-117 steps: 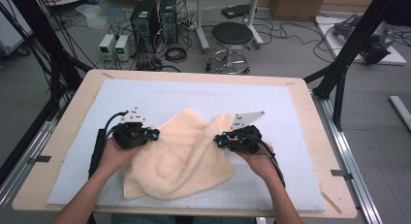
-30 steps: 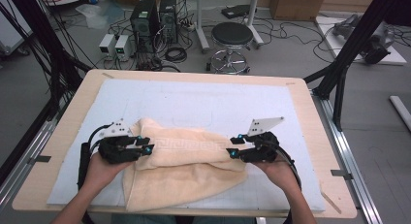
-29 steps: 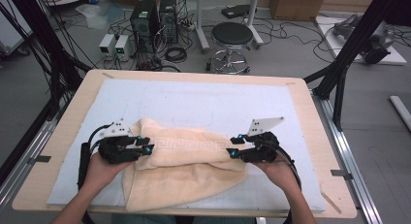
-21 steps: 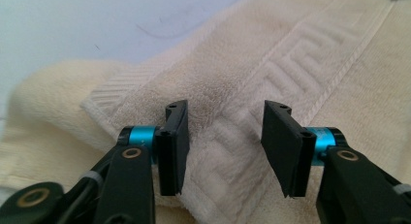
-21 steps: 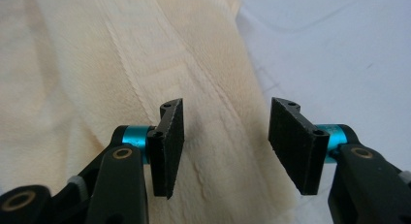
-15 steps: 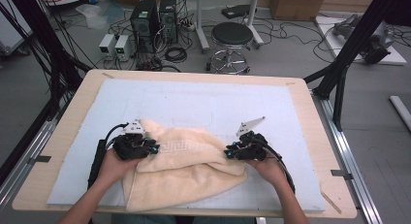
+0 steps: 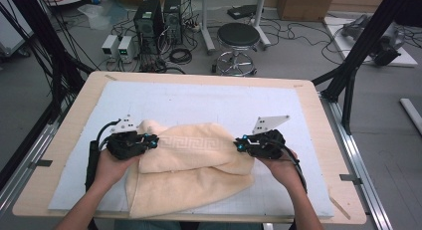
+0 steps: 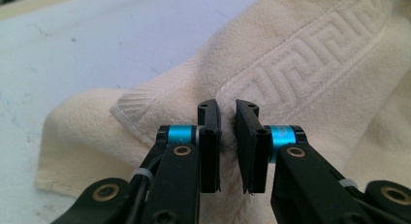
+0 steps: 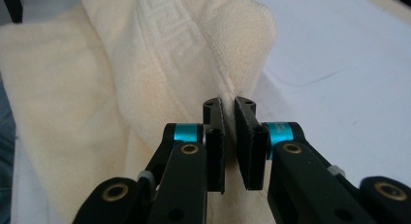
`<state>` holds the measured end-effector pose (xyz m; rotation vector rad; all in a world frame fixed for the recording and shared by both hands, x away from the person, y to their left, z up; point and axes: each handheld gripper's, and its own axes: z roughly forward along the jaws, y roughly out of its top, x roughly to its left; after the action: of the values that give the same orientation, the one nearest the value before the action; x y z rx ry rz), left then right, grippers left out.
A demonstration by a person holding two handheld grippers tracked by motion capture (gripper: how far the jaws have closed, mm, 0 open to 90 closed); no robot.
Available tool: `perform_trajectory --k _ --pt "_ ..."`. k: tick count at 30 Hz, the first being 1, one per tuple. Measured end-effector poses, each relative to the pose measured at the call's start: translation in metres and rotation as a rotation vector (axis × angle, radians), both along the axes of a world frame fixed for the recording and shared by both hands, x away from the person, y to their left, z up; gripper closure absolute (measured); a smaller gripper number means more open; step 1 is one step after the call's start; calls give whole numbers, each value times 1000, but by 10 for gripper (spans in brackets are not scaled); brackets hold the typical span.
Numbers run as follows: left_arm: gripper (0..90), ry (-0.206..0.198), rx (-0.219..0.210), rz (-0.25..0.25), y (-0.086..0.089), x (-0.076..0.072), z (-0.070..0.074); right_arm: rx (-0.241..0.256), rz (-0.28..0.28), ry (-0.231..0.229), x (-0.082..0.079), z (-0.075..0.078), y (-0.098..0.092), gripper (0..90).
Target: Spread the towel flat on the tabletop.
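A cream towel [image 7: 194, 160] with a Greek-key band lies folded on the white mat [image 7: 209, 103], its banded upper layer across a wider lower layer. My left gripper [image 7: 152, 139] holds the upper layer's left end, and in the left gripper view its jaws [image 8: 228, 107] pinch the towel [image 8: 300, 54] beside the band. My right gripper [image 7: 239, 143] is at the layer's right end. In the right gripper view its jaws [image 9: 229, 104] clamp a folded edge of the towel [image 9: 160, 49]. Both grippers are held low over the mat.
The mat covers a wooden table [image 7: 64, 135] with metal rails along its sides. The far half of the mat is bare. Beyond the table stand a stool [image 7: 239, 36], computer towers [image 7: 159, 16] and floor cables. Black frame posts [image 7: 348, 75] rise at the right.
Since 3.9 s ago the towel has gone from a loose spread to a fold with the banded layer on top. In the last second both grippers shifted slightly, still holding its ends.
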<state>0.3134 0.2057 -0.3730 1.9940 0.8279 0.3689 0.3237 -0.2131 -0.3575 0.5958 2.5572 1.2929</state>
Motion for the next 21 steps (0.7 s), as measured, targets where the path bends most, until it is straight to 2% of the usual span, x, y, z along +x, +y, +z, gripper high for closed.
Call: perform_trajectory --k 3,4,5,7,8,10,13,17,21 --pt "804 -4 -11 5 0 0 3 -2 6 -31 -3 11 1 834" --pt "805 -2 -5 0 1 0 2 -26 5 -41 -3 12 2 834" --pt "805 -2 -9 -1 0 0 1 -26 5 -41 -3 12 2 834" --pt "799 15 5 -7 -1 0 -4 -31 3 -25 -2 8 2 834" --pt "781 33 25 -14 -2 0 -9 -44 0 6 1 0 3 833" --pt "769 55 53 -25 -4 -1 -18 -60 -1 14 1 -4 3 834" --pt "748 88 45 -35 -2 -5 -31 -68 3 34 0 -16 5 833" --pt "735 91 23 -32 1 -10 -36 -64 4 51 -3 -26 3 833" --pt "754 79 34 -47 2 -14 -31 -65 6 55 -8 -28 2 833"
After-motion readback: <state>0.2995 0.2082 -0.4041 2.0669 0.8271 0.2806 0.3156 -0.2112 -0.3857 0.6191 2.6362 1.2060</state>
